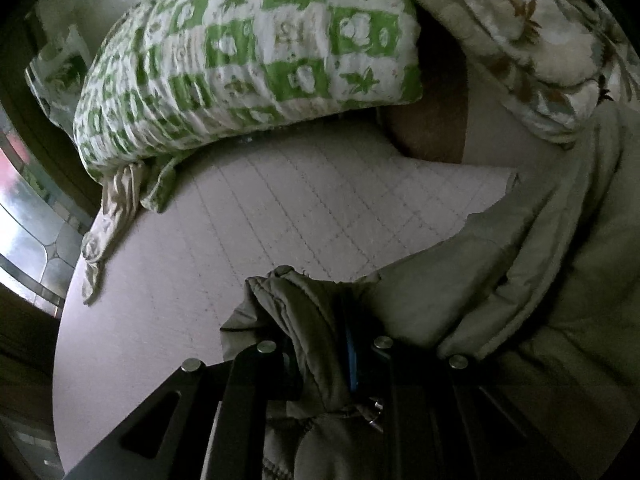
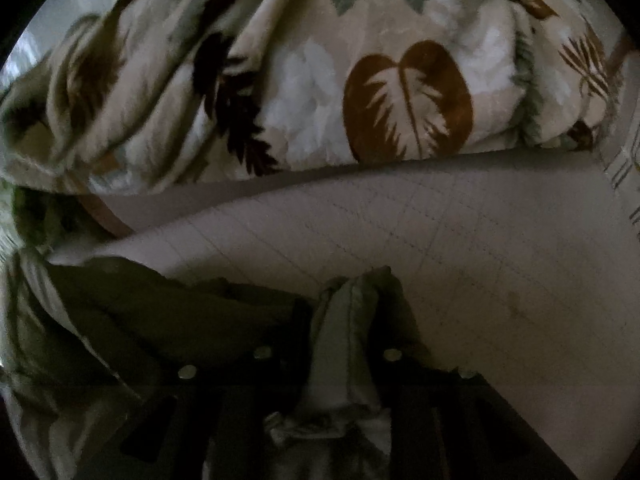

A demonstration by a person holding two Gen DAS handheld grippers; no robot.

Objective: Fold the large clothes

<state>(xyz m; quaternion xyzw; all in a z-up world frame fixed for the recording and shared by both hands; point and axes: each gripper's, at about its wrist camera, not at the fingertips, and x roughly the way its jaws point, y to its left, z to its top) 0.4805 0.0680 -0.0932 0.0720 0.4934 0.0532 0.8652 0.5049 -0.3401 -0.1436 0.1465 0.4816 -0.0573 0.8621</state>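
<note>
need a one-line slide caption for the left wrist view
Left hand-held gripper clamps a fold of the olive jacket over a quilted mattress, green-checked pillow behind.

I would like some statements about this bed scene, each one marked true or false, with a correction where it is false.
1. The left gripper holds a bunch of the olive-green jacket between its fingers. True.
2. The right gripper is open and holds nothing. False: it is shut on a fold of the same jacket fabric.
3. A green-and-white checked pillow lies on the bed behind the jacket. True.
4. The leaf-print duvet is spread flat under the jacket. False: it is bunched up at the far side, and the jacket lies on the quilted white mattress cover.
5. The jacket is already folded into a neat square. False: it is spread out and rumpled.
</note>
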